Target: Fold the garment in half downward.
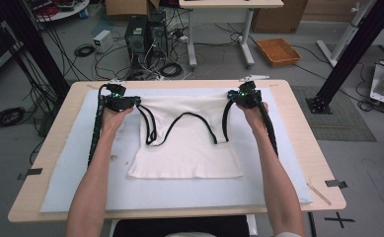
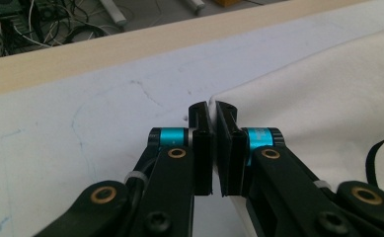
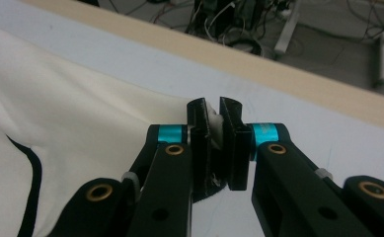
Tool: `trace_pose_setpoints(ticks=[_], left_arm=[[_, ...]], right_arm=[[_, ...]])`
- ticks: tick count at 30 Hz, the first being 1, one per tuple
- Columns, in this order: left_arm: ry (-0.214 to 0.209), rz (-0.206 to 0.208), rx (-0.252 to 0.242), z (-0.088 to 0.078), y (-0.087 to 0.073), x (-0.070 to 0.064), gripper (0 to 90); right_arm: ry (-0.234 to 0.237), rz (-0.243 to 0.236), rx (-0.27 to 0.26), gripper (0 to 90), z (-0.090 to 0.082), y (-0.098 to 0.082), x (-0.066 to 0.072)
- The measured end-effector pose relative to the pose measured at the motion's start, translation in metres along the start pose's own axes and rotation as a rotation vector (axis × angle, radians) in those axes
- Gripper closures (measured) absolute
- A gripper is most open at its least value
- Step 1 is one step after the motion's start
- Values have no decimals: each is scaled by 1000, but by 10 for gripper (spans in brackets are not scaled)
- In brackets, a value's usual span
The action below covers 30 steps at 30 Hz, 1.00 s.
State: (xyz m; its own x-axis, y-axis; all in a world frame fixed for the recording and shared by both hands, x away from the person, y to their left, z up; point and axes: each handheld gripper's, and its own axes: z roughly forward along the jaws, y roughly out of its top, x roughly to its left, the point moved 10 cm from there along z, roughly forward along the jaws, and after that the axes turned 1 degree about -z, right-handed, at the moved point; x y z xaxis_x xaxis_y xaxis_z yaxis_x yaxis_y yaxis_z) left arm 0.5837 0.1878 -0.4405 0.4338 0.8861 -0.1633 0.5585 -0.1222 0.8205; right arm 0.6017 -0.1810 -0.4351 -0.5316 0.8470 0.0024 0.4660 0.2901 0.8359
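Each black gripper (image 2: 212,111) has cyan rings beside the jaws, brass rivets below them, and a ribbed black cable behind.

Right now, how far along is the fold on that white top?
Done: the white tank top lies on the white mat, its hem end apparently already folded up to the far edge. In hand: the left gripper and the right gripper are each shut on a far corner of the cloth. Left, as I judge it: setting that edge down, then probably any side folds; the black-trimmed straps lie loose on top.
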Motion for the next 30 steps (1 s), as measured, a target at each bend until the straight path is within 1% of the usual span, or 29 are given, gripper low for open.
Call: trace_pose_setpoints(ticks=[1,2,3,4,7,8,9,10,11,13,14,16,17,18,19,20,21,22,23,24,25,26,27,28,30], left_arm=[[-7,-9,-9,0,3,1,860],[-10,-18,-33,-1,7,1,860],[-18,-25,-43,-1,8,0,860],[-32,-30,-48,-2,8,-1,860],[-28,1,-11,-2,3,-3,860],[-32,2,-9,-2,2,-4,860],[-37,5,-17,-4,3,-6,860],[-44,7,-41,-6,3,-7,860],[-50,8,-36,-7,2,-8,860],[-44,22,-17,-9,-3,-9,859],[-45,31,-14,-11,-6,-10,859],[-60,41,-14,-16,-11,-12,859],[-65,41,-19,-18,-13,-14,859],[-74,42,-14,-20,-15,-15,859],[-80,42,-11,-22,-18,-17,859],[-85,52,-3,-24,-21,-19,859],[-89,63,2,-27,-25,-21,859],[-95,72,7,-30,-29,-24,858],[-100,79,1,-32,-32,-26,859],[-100,79,1,-32,-32,-26,858],[-117,83,7,-39,-42,-31,858],[-122,83,5,-41,-47,-31,859],[-132,79,12,-44,-52,-33,859],[-140,70,13,-46,-56,-34,859],[-153,78,16,-52,-63,-39,860]], right_arm=[[-2,0,4,838,0,2,-1],[2,3,1,838,0,4,-2],[5,21,-4,837,0,5,-2],[9,24,-10,837,1,6,-3],[28,40,-6,835,0,3,-4],[33,40,-10,835,-1,2,-4],[37,46,-14,835,-2,1,-3],[40,43,-16,835,-3,-1,-3],[40,41,-12,835,-4,-4,-3],[63,43,9,832,-6,-9,-2],[72,35,-1,832,-8,-10,0],[86,28,-12,832,-14,-12,5],[94,23,-15,832,-17,-14,8],[98,16,-9,831,-19,-17,10],[113,9,18,829,-21,-21,13],[116,4,28,829,-23,-23,16],[110,-13,22,828,-26,-26,18],[114,-21,21,829,-30,-29,21],[127,-22,24,829,-35,-33,25],[127,-22,24,829,-35,-33,25],[130,-25,32,829,-37,-36,27],[140,-36,24,829,-46,-43,33],[154,-30,27,829,-49,-46,36],[156,-31,20,830,-53,-49,39],[179,-33,9,830,-60,-55,45]])
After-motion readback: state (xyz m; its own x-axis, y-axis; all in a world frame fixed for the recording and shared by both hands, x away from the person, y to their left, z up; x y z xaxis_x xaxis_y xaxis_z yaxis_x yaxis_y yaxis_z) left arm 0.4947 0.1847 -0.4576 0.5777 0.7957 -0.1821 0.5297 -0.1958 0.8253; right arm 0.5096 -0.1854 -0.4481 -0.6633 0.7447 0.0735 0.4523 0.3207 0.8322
